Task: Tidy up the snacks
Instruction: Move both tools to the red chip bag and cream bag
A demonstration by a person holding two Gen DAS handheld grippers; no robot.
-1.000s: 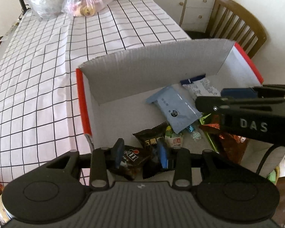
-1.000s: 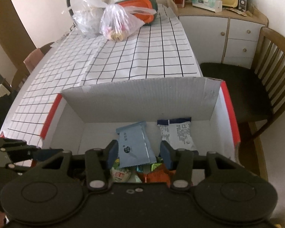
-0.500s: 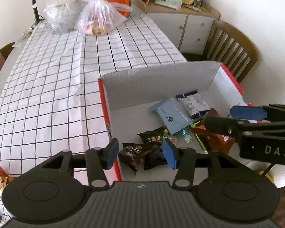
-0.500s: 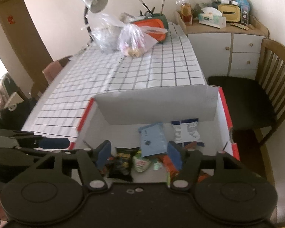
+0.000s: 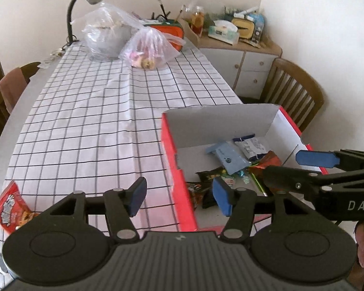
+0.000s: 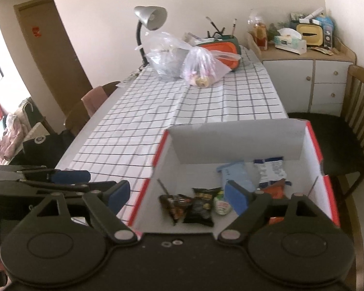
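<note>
Gaping empty: both hand-held grippers [image 5: 178,200] [image 6: 173,197] | red packet [image 5: 8,207] edge-cropped | box [image 6: 313,143] snacks partly hidden

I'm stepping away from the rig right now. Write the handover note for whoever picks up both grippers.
Left gripper: open, holds nothing, above the box's left wall.
Right gripper: open, holds nothing, over the box's near end.
Red-and-white box: on the table's near right corner, flaps up. Inside lie a light blue pack, a white-and-blue pack, two dark packets, an orange-red bag and some small sweets.
Done: those snacks are in the box.
Left: one red snack bag lies on the checked cloth at the table's near left edge; the left gripper looks best placed to fetch it.
</note>
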